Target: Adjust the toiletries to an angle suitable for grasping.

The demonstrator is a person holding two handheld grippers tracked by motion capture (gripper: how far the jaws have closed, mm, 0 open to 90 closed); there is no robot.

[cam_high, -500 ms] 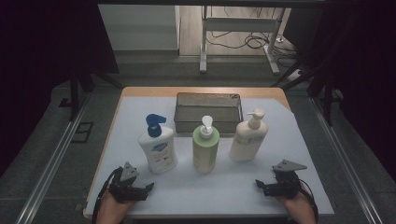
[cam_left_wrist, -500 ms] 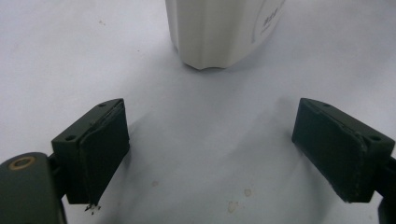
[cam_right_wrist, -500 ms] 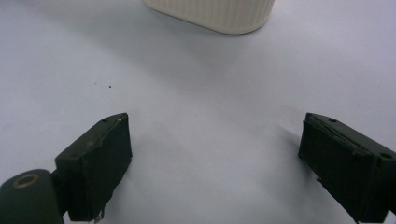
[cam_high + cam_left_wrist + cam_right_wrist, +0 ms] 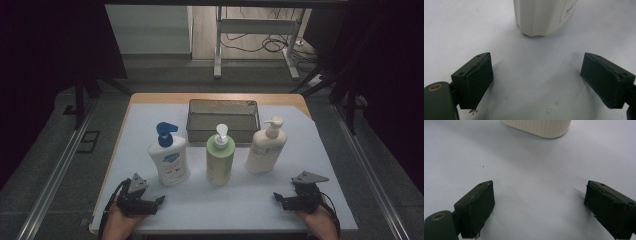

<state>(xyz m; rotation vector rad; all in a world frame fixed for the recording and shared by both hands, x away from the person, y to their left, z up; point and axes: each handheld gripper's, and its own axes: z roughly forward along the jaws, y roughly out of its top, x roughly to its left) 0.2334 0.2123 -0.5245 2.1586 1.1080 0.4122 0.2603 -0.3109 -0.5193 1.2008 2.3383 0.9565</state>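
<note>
Three pump bottles stand in a row across the middle of the desk (image 4: 150,210), in front of a wire basket (image 4: 223,119) at its far edge. The left gripper (image 4: 159,200) rests near the front left corner, its fingers (image 4: 477,80) spread wide and empty, just short of the white bottle with the blue pump (image 4: 169,156). The right gripper (image 4: 276,198) sits near the front right corner, fingers (image 4: 476,207) likewise apart with nothing between them, near the cream bottle (image 4: 265,147); the green bottle (image 4: 220,156) stands between the two.
</note>
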